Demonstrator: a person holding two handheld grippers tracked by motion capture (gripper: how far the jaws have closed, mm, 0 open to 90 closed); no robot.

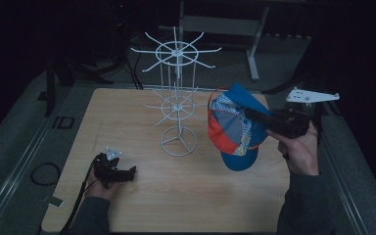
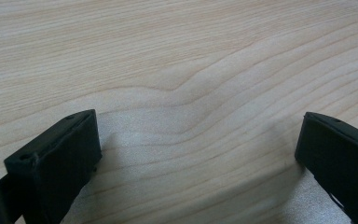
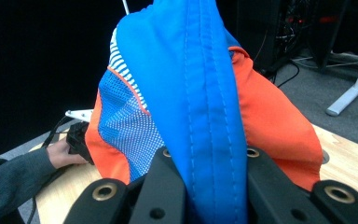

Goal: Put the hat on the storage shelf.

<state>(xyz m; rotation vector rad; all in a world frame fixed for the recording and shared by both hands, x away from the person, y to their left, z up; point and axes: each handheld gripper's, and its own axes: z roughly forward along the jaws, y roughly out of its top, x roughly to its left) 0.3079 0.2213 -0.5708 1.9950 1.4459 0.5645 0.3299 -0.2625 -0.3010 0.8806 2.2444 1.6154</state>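
A pale wooden table [image 1: 176, 196] stands in a dark room. The right gripper [image 3: 200, 186] pinches a blue and orange mesh cap [image 1: 235, 127], lifted near the table's right edge beside a white wire rack [image 1: 177, 98] (its hooks bare, so hanging seems left). The left gripper [image 2: 198, 154] rests spread near the front-left corner.

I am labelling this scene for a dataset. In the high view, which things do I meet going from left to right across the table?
Left hand-held gripper → white wire stand → blue and orange cap → right hand-held gripper, shut on the cap, whose body and holding hand lie farther right.
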